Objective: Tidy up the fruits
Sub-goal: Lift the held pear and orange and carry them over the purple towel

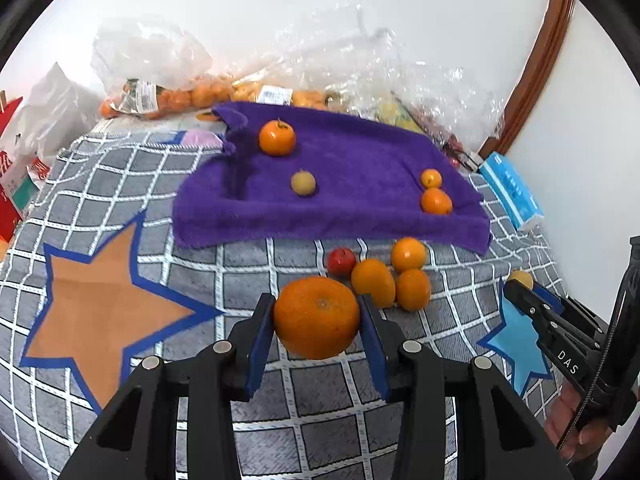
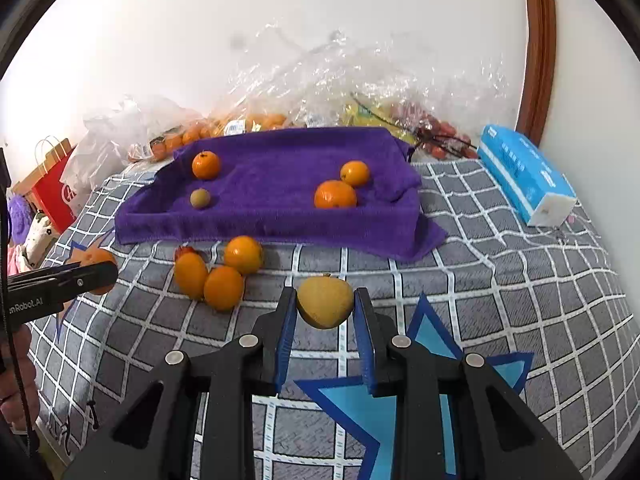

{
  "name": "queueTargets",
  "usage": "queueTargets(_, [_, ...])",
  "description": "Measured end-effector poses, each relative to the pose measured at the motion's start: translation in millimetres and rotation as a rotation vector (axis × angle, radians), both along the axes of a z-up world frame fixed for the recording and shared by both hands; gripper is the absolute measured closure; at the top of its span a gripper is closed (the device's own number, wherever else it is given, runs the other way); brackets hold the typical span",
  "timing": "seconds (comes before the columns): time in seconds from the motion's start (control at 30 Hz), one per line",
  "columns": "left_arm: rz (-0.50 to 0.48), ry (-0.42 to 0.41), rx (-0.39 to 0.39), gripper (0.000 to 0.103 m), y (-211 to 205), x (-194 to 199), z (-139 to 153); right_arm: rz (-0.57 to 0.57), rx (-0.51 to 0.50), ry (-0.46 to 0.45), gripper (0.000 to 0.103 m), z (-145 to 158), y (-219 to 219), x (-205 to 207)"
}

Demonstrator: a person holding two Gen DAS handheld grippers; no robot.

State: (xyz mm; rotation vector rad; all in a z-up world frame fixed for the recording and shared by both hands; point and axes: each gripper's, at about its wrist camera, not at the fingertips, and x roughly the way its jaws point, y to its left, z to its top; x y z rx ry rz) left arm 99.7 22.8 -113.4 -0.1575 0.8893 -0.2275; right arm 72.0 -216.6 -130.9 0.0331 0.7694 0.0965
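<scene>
My left gripper (image 1: pixel 316 318) is shut on a large orange (image 1: pixel 316 316) held above the checked cloth. My right gripper (image 2: pixel 325 306) is shut on a yellow fruit (image 2: pixel 325 302); it also shows in the left wrist view (image 1: pixel 520 280). A purple towel (image 1: pixel 352 200) lies ahead with an orange (image 1: pixel 277 137), a small yellowish fruit (image 1: pixel 303 182) and two small oranges (image 1: pixel 435 200) on it. In front of the towel lie three oranges (image 1: pixel 408 276) and a red fruit (image 1: pixel 341 261) on the cloth. The left gripper appears at the left edge of the right wrist view (image 2: pixel 80 276).
Clear plastic bags of fruit (image 1: pixel 200 92) lie behind the towel against the white wall. A blue tissue pack (image 2: pixel 524 174) lies at the right. A red paper bag (image 2: pixel 52 188) stands at the left. Star patches (image 1: pixel 100 308) mark the grey checked cloth.
</scene>
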Motion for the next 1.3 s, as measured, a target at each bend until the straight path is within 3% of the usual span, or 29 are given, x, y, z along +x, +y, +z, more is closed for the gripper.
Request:
queueTargets(0.43, [0.025, -0.055, -0.001, 0.063, 12, 12, 20, -0.007, 0.009, -0.045, 0.075, 24, 9, 11])
queueTargets(1.3, [0.04, -0.06, -0.038, 0.063, 21, 28, 23, -0.034, 0.01, -0.076, 0.075, 35, 6, 24])
